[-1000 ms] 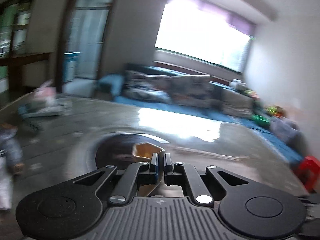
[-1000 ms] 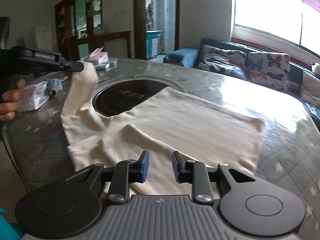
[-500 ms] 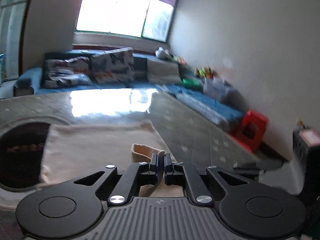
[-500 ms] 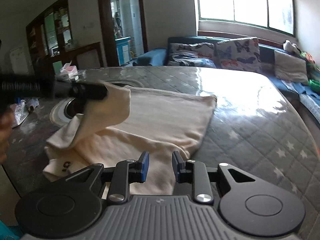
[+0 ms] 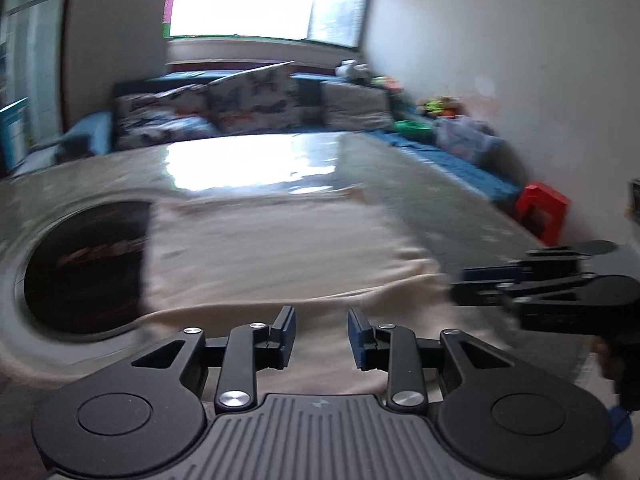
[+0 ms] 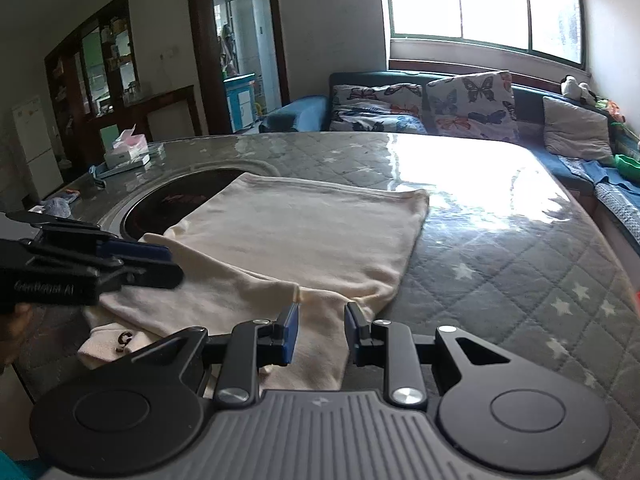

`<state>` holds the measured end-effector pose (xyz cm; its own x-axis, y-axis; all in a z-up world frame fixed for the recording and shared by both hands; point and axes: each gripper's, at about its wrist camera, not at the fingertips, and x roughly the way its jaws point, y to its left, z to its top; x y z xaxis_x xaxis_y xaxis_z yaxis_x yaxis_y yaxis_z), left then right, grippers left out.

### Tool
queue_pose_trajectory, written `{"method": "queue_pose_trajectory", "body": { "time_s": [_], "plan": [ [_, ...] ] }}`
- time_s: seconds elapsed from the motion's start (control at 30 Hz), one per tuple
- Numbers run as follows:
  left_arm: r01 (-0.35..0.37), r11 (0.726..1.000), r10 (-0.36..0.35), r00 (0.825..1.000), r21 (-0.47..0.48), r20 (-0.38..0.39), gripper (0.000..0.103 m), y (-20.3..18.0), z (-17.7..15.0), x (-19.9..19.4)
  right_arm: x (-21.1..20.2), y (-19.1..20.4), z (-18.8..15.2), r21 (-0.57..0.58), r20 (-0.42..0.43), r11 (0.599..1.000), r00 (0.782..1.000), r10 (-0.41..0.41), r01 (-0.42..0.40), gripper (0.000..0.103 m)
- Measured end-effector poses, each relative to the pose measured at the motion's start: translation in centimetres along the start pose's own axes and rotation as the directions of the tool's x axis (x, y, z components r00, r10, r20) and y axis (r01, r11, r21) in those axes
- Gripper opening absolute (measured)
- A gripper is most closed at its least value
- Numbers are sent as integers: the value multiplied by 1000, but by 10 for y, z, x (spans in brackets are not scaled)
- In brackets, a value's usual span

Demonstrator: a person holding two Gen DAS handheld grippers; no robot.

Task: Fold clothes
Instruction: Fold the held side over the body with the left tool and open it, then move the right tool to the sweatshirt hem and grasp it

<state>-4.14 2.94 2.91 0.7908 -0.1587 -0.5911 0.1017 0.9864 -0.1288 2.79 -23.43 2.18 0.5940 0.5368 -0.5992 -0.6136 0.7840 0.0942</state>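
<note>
A cream shirt [image 6: 304, 240] lies flat on the quilted table [image 6: 500, 248], with one side folded in over its body. It also shows in the blurred left wrist view [image 5: 272, 256]. My left gripper [image 5: 321, 336] is open and empty just above the shirt's near part; it appears at the left of the right wrist view [image 6: 152, 260]. My right gripper [image 6: 320, 334] is open and empty over the shirt's near edge; it appears at the right of the left wrist view [image 5: 472, 284].
A round black cooktop [image 6: 176, 208] is set into the table, partly under the shirt. A tissue box [image 6: 126, 150] and small items sit at the table's far left. A blue sofa with cushions [image 6: 440, 108] stands behind. A red stool [image 5: 540, 212] is by the wall.
My left gripper carried a sleeve rightward over the shirt, then opened and let it go. The sleeve now lies folded on the shirt. The right gripper stayed open.
</note>
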Motion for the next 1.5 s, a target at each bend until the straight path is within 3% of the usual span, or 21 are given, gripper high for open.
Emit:
{"method": "queue_pose_trajectory", "body": {
  "time_s": [0.13,0.4,0.63,0.83,1.03,1.23,1.5],
  "plan": [
    [-58,998,58,998,-36,-6,29,30,0,2,17,9,6,-2,-13,1000,1000,13,-13,24],
    [-73,995,72,997,-62,-16,29,62,-2,17,41,32,18,-75,-30,996,998,46,-49,22],
    [-63,997,64,998,-40,27,29,74,-9,4,56,31,17,-94,-65,995,997,33,-39,22],
    [-95,995,95,995,-33,3,31,83,-22,1,56,31,16,-114,-66,993,997,29,-36,22],
    [-124,992,125,991,-11,41,30,79,-17,-9,49,34,18,-130,-61,991,998,20,-28,22],
    [-73,996,68,994,61,81,30,63,-16,-26,27,45,15,-192,-77,978,995,63,-77,22],
    [19,979,-30,998,204,48,31,35,-30,-35,14,49,-6,-243,-149,967,988,47,-83,22]
  ]
}}
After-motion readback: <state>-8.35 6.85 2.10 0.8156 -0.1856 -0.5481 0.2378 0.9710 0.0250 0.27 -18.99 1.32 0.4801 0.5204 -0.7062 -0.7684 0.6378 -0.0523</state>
